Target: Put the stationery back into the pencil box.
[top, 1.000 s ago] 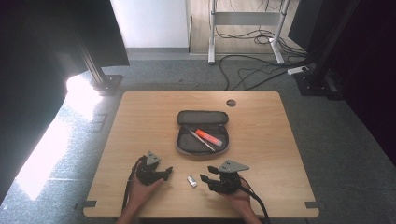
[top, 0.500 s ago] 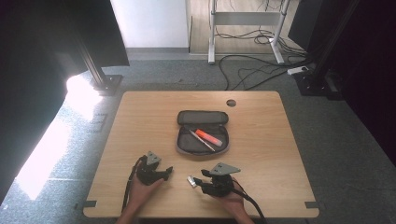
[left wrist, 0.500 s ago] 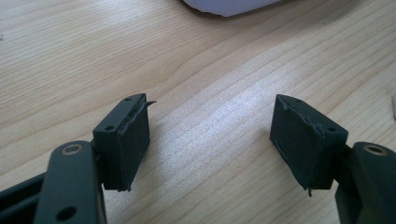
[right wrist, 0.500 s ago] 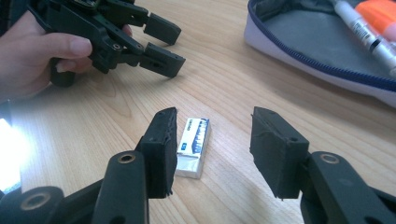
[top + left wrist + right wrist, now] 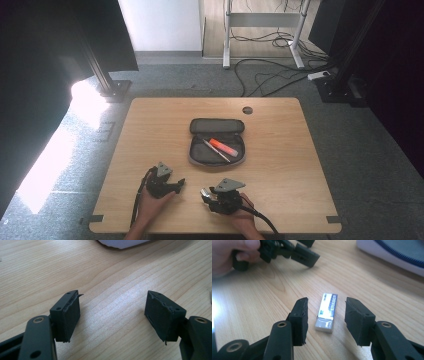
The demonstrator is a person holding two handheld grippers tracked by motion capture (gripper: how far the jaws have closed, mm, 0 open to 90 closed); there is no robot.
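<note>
The right gripper [image 5: 325, 315], jaws parted, straddles without touching a flat rectangular white eraser [image 5: 327, 312] in a printed sleeve on the grained wooden table [image 5: 300, 155], while at nine o'clock the left gripper [image 5: 112, 315] gapes wide and empty.

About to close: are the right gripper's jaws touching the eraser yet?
Apart. In the right gripper view the right gripper stands open, with bare wood showing between each jaw and the eraser lying flat on the table.
</note>
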